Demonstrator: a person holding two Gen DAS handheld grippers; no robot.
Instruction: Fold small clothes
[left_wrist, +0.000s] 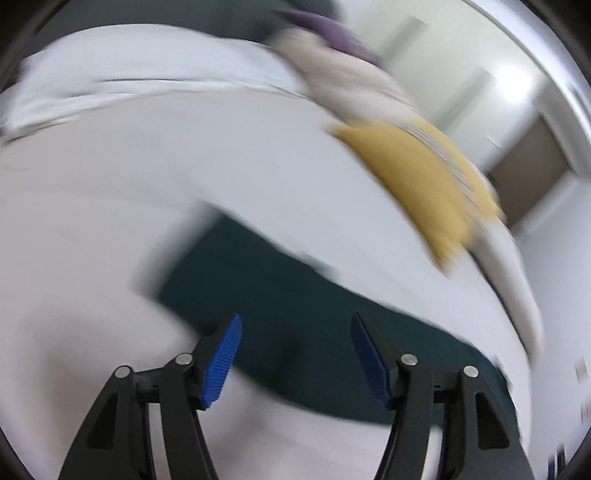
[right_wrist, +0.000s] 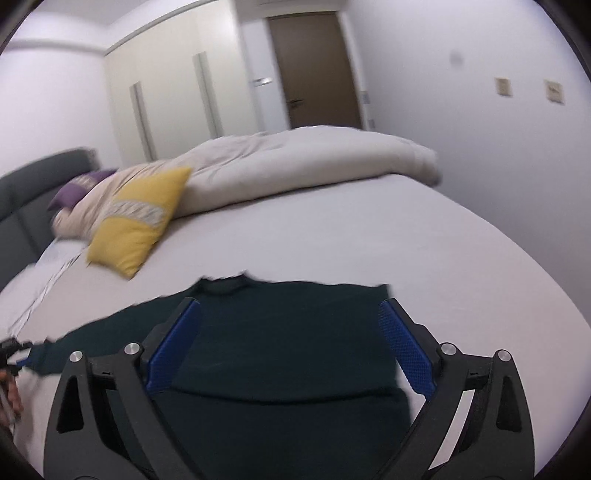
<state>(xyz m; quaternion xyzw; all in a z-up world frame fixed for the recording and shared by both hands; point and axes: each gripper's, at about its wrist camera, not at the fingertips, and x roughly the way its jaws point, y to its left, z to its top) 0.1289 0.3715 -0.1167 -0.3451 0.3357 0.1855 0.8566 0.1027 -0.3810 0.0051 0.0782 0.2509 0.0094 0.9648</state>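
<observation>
The right tongs (right_wrist: 290, 347) and left tongs (left_wrist: 295, 363) both gape empty above the dark green top (right_wrist: 280, 332) on the bed (right_wrist: 369, 229); best re-grip the far-left sleeve evenly before folding inward.

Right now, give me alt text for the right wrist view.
A dark green garment lies flat on a white bed, seen between the right gripper's open blue-padded jaws. Behind it are a yellow pillow, a rumpled duvet and a brown door.
</observation>
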